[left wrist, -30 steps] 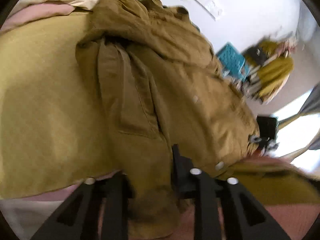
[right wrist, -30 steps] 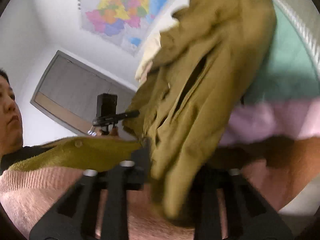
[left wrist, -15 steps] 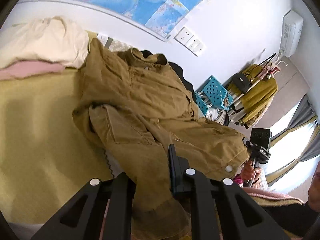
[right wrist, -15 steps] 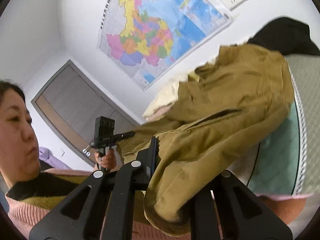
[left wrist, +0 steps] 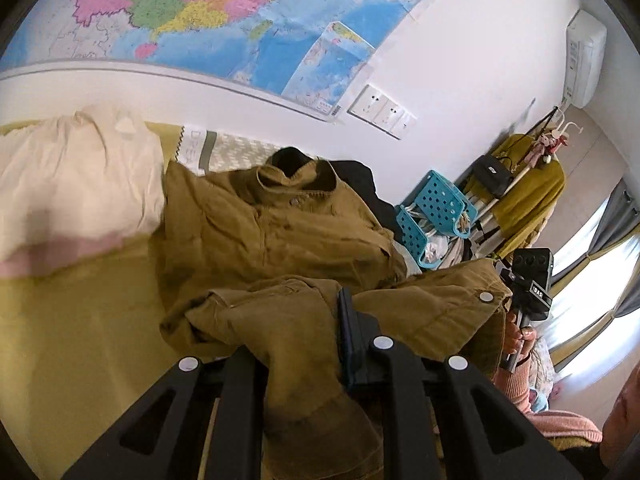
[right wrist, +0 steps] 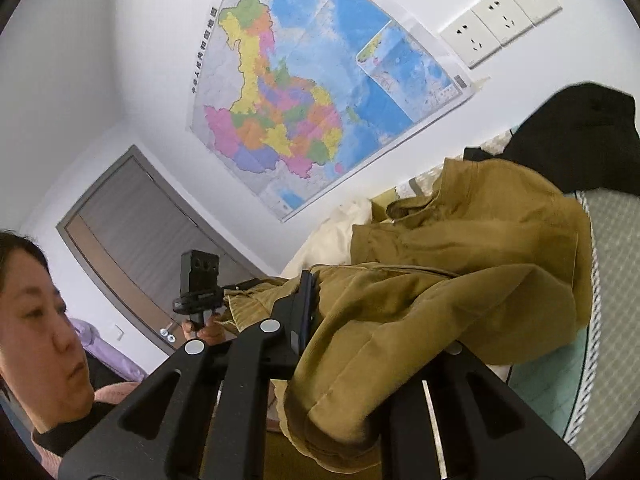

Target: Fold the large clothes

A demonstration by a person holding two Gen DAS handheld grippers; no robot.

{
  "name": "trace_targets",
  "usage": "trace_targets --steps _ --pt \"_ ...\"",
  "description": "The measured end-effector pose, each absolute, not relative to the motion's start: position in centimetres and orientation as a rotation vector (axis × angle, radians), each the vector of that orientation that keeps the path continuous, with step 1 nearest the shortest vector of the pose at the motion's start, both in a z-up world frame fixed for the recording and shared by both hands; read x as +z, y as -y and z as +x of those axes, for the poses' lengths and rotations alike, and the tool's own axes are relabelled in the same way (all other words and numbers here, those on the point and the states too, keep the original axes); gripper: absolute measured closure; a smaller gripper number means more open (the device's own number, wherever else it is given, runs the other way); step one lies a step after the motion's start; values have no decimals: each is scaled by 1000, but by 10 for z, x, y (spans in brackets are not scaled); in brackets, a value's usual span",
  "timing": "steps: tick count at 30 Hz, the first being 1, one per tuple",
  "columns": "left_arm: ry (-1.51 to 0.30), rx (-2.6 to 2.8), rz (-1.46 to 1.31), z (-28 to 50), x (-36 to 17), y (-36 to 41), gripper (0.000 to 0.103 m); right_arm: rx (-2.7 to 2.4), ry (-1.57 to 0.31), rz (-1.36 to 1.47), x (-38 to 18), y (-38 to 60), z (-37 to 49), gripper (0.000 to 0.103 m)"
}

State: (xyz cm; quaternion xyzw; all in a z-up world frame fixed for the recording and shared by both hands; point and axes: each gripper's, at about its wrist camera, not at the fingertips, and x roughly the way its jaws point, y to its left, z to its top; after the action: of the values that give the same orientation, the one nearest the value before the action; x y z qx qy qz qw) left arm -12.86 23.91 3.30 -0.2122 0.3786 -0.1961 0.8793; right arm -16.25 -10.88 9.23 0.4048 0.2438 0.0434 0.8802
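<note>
Both grippers, left gripper [left wrist: 316,344] and right gripper [right wrist: 344,332], seemingly clamp the brown jacket's [left wrist: 280,232] hem, lifted above the bed [left wrist: 80,320]

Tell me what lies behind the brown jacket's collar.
Behind the jacket collar, a black garment and a patterned pillow show. How far the black garment reaches under the jacket is covered.

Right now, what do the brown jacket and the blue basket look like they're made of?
Brown jacket: looks like a heavy matte woven cotton, maybe fine corduroy; it holds thick soft folds, has stitched seams and pale snap buttons. Blue basket: looks like rigid moulded plastic, slightly glossy, with regular punched holes in its walls.
</note>
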Motion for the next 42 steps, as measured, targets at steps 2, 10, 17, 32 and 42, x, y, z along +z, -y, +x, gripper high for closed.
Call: trace_targets --steps 2,10,17,32,42 --pt "-790 -403 -438 -119 36 -241 88 83 -512 849 93 116 -155 91" --pt "-808 -377 -427 -77 43 -247 88 46 -522 874 89 151 -120 91" --pt "-816 -333 -401 -46 44 -251 88 10 -548 902 83 179 -95 91" --pt "-890 -266 -436 14 21 -270 88 -48 -610 971 57 224 -50 91" --pt "-939 -247 -457 46 3 -279 88 -79 -647 1011 36 247 -28 91"
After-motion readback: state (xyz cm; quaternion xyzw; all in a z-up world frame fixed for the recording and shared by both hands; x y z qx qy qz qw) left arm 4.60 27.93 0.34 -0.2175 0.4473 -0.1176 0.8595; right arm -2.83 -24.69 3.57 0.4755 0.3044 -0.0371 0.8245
